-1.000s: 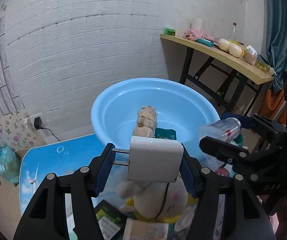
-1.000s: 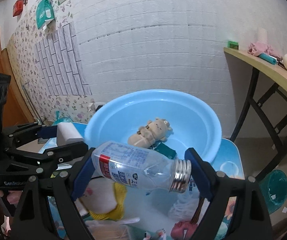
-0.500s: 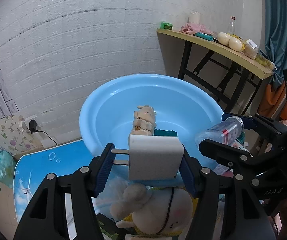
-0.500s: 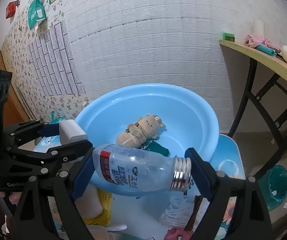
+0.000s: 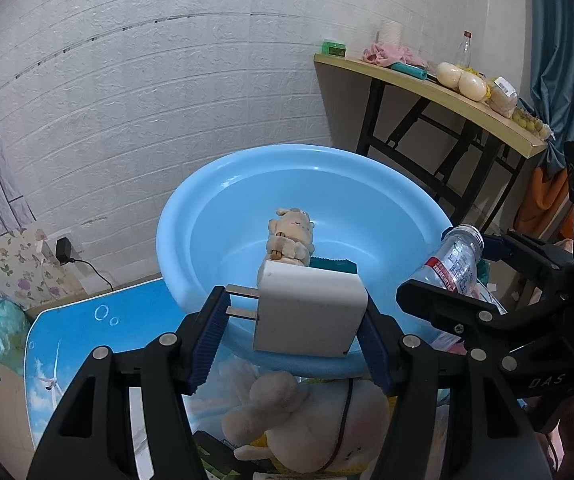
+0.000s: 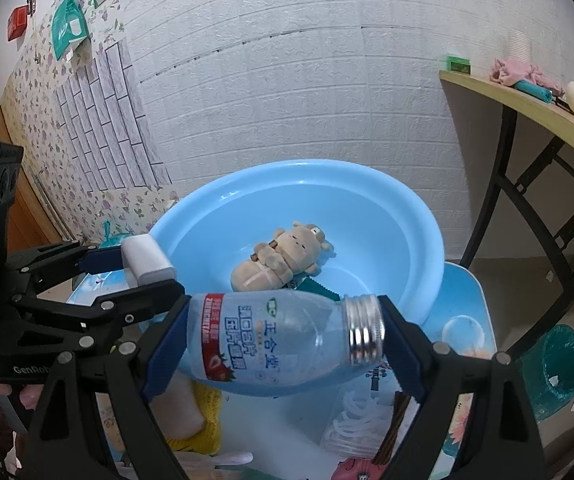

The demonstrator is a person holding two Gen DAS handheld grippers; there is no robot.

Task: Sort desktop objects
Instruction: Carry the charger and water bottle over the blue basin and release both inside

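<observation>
Since a second ago I have carried both loads forward: the light-blue basin (image 5: 247, 200) fills more of each view, and its near rim now sits under both loads rather than ahead of them. My left gripper (image 5: 293, 324) stays clamped on the white charger (image 5: 311, 312), a smooth rounded block with two metal prongs pointing at the left pad, held over the basin's near edge. My right gripper (image 6: 283, 336) keeps its hold on the clear plastic bottle (image 6: 279, 340), pinched end to end and lying crosswise, base against the left pad and threaded silver neck against the right; its label is red, white and blue. Inside the basin lie a tan plush cow (image 6: 283, 256) and a dark teal packet (image 6: 313, 286) with a serrated edge, touching each other. Below the rim, on the blue printed table (image 5: 87, 336), a cream plush toy (image 5: 307, 424) with a yellow band sits right under the charger. In the right wrist view, white strands (image 6: 355, 420) lie under the bottle's neck end. A wooden side table (image 5: 427, 88) stands against the white brick-pattern wall (image 5: 147, 100).
</observation>
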